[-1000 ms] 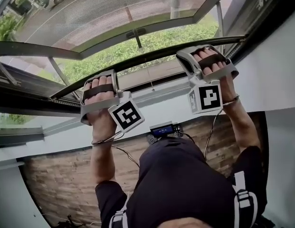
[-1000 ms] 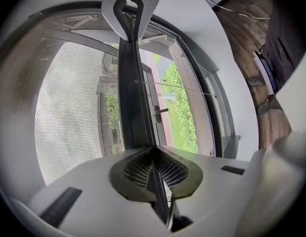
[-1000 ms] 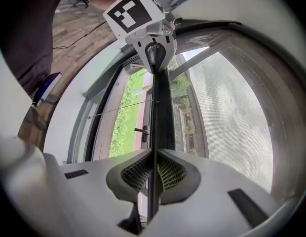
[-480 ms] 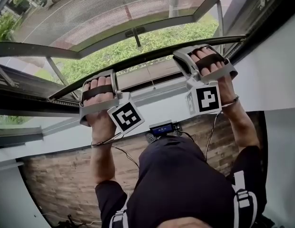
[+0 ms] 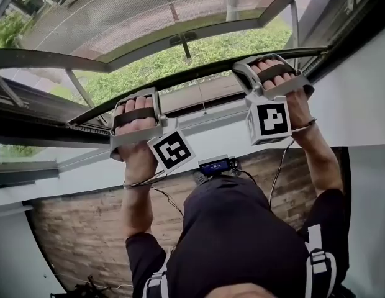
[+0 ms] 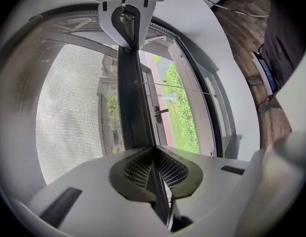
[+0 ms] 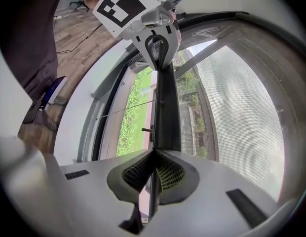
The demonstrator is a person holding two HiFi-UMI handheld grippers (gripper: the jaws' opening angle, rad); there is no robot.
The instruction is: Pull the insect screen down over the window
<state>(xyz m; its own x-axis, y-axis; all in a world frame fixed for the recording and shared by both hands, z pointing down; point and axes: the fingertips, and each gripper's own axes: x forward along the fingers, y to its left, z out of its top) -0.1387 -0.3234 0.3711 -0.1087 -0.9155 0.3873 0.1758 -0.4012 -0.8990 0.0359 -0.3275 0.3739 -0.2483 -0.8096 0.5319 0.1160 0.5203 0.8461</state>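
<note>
The insect screen's dark bottom bar [image 5: 199, 73] runs slantwise across the window, with grey mesh [image 5: 130, 11] beyond it. My left gripper [image 5: 135, 101] holds the bar at its left part. My right gripper [image 5: 270, 64] holds it at the right part. In the left gripper view the jaws [image 6: 154, 154] are shut on the bar's thin edge [image 6: 133, 102], mesh [image 6: 74, 112] to its left. In the right gripper view the jaws [image 7: 154, 157] have just been closing and now pinch the same bar [image 7: 167, 112], mesh [image 7: 237, 107] to its right.
A white sill [image 5: 199, 120] lies just below the bar, with a wooden floor [image 5: 87, 228] under it. A window handle [image 5: 183, 39] shows on the outer sash. A thin cord [image 6: 177, 88] crosses the opening. Grass lies outside.
The right gripper has tilted a little on the bar. The left gripper keeps its hold, and the bar stays about where it was.
</note>
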